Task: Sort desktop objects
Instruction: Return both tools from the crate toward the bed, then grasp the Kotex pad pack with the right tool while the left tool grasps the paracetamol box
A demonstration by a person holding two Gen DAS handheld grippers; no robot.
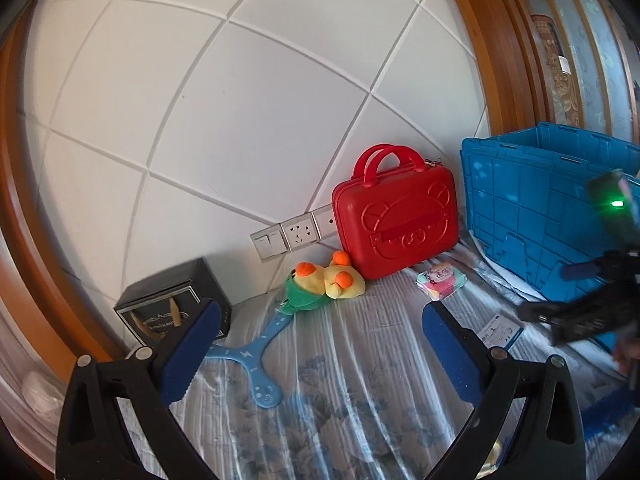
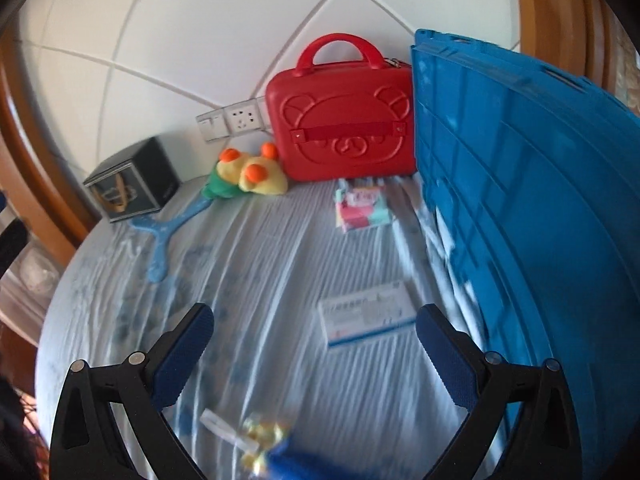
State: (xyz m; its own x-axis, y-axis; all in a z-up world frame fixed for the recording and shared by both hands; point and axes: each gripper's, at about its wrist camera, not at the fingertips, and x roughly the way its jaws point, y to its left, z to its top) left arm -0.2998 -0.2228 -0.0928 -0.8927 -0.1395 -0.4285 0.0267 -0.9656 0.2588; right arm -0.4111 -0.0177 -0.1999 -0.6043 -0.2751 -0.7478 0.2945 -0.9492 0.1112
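Both grippers, left (image 1: 316,344) and right (image 2: 314,344), are held apart; the flat box (image 2: 368,316) should be gripped by its edges.

1. A white panelled wall (image 1: 240,100) rises behind the surface.
2. A row of wall switches and sockets (image 1: 294,232) sits low on it.
3. An orange-brown wooden frame (image 1: 480,40) borders the wall.
4. A blue floral cloth (image 2: 280,248), perhaps a bedsheet, covers the surface.

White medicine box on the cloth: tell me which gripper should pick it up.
Right. The white medicine box lies just ahead of the open right gripper; the left gripper, also open, faces the blue boomerang.
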